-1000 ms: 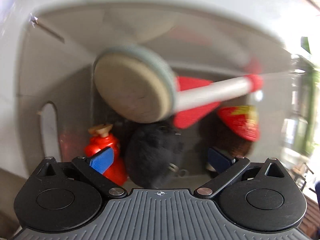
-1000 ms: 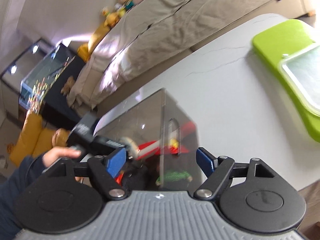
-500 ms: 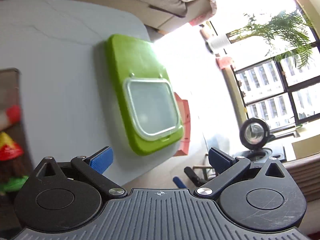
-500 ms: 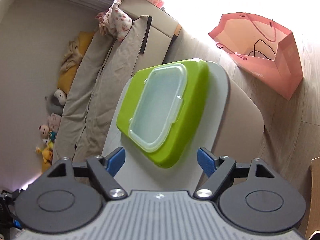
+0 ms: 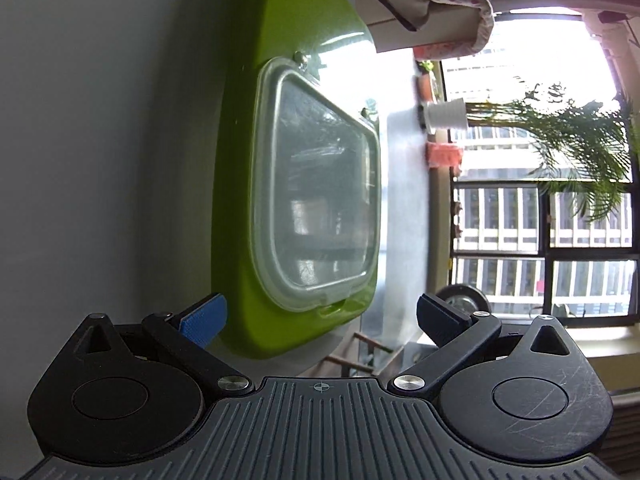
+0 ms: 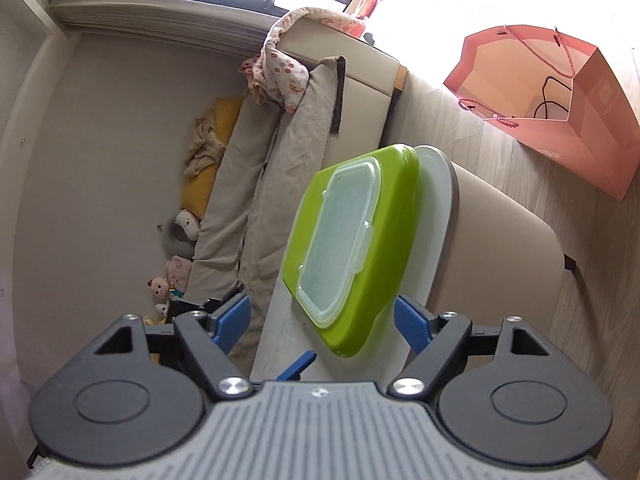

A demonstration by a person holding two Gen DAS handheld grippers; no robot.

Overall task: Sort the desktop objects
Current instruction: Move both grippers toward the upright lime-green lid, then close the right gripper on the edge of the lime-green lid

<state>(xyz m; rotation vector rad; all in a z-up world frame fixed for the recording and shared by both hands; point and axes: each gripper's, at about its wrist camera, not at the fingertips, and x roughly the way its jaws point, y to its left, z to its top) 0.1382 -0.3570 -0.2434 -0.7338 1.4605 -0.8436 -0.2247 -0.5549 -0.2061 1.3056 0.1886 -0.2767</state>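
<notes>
Green lid (image 5: pixel 256 184) with clear plastic panel (image 5: pixel 320 204) flat on white table (image 5: pixel 100 140), near its end. Left gripper (image 5: pixel 320 316) jaws apart, empty, lid's near corner just ahead between fingertips. Right gripper (image 6: pixel 322 320) jaws just opened wider, nothing between; lid ahead, untouched.

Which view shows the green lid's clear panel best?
Right wrist: the whole clear panel on the green lid is visible, every edge in frame. Left wrist shows the panel closer and larger, but sideways, glare-washed, and the green lid is cropped at the top.
</notes>
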